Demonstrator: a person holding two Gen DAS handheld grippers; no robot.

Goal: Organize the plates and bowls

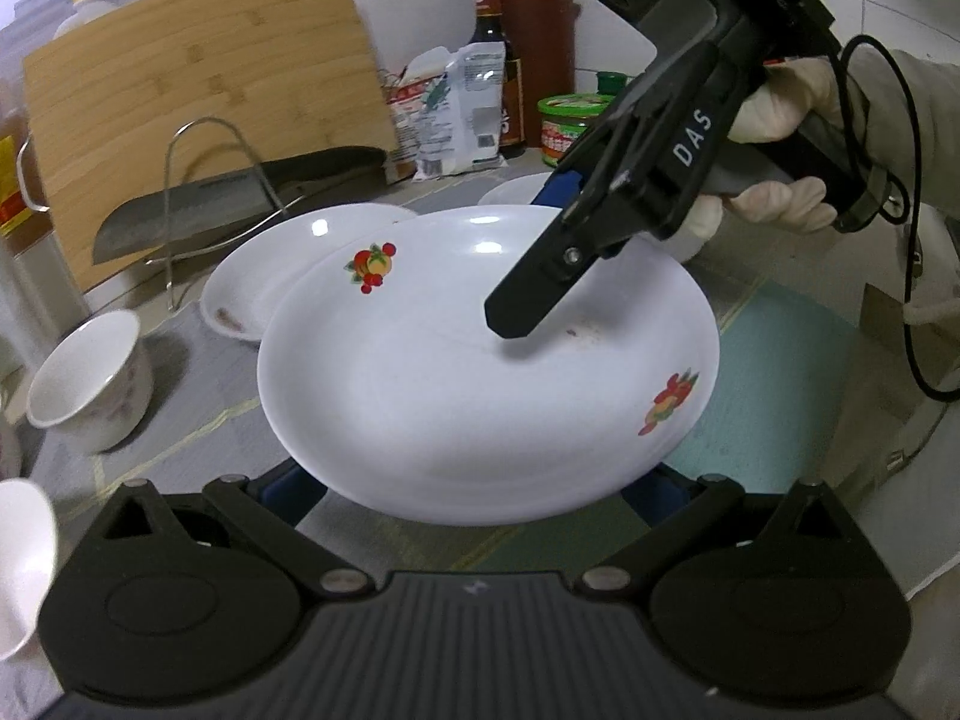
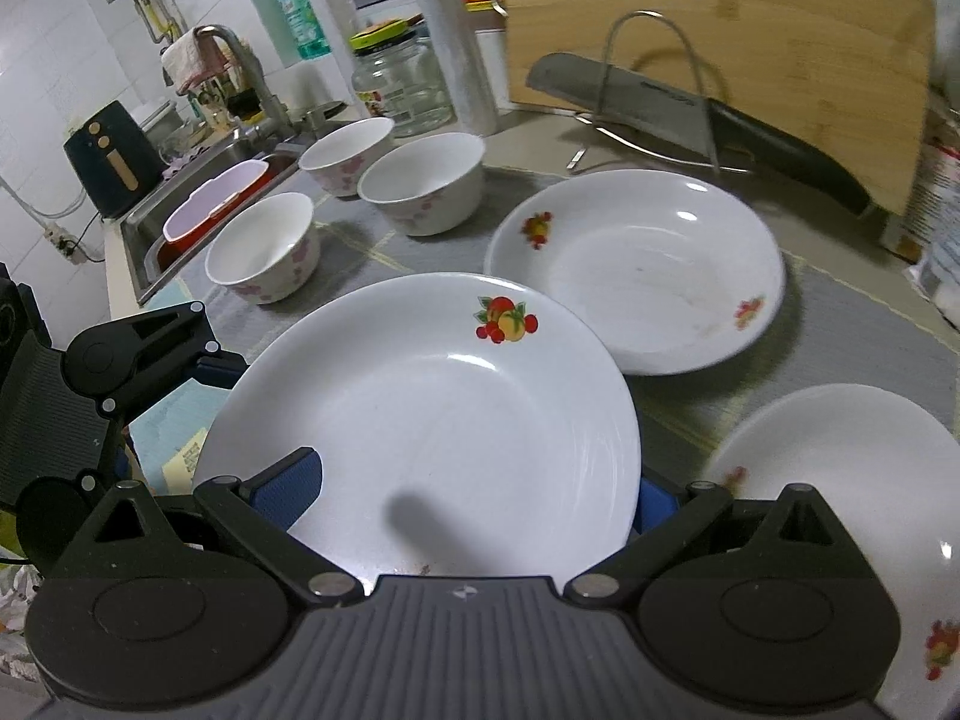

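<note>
Front plate (image 2: 432, 420), white with a fruit print, sits lifted between the two tongs. Right tongs (image 2: 474, 495) straddle its near rim; one blue finger (image 2: 288, 489) lies over the rim at 8 o'clock, the other shows at 4 o'clock beyond the edge. In the left wrist view the right tongs (image 1: 528, 300) come in from 1 o'clock, one black finger over the plate (image 1: 480, 372), a blue one showing past the far rim, so they look clamped on it. Gloved hand (image 1: 774, 144) holds that handle. Left tongs (image 1: 474, 495) stand apart, blue fingers either side of the plate's near edge; contact cannot be told, the rim hides the tips.

Second plate (image 2: 636, 270) lies flat on the grey counter (image 2: 840, 324) at 1 o'clock from the held one, just beside it. Third plate (image 2: 852, 516) lies at 3 o'clock, partly cut off by the frame. Three bowls (image 2: 420, 186) with pink flowers stand upright at 11 o'clock, close together, near the sink (image 2: 180, 222). Cleaver (image 2: 648, 102) leans in a wire rack (image 2: 654, 78) at 1 o'clock in front of a wooden cutting board (image 2: 750, 42).
</note>
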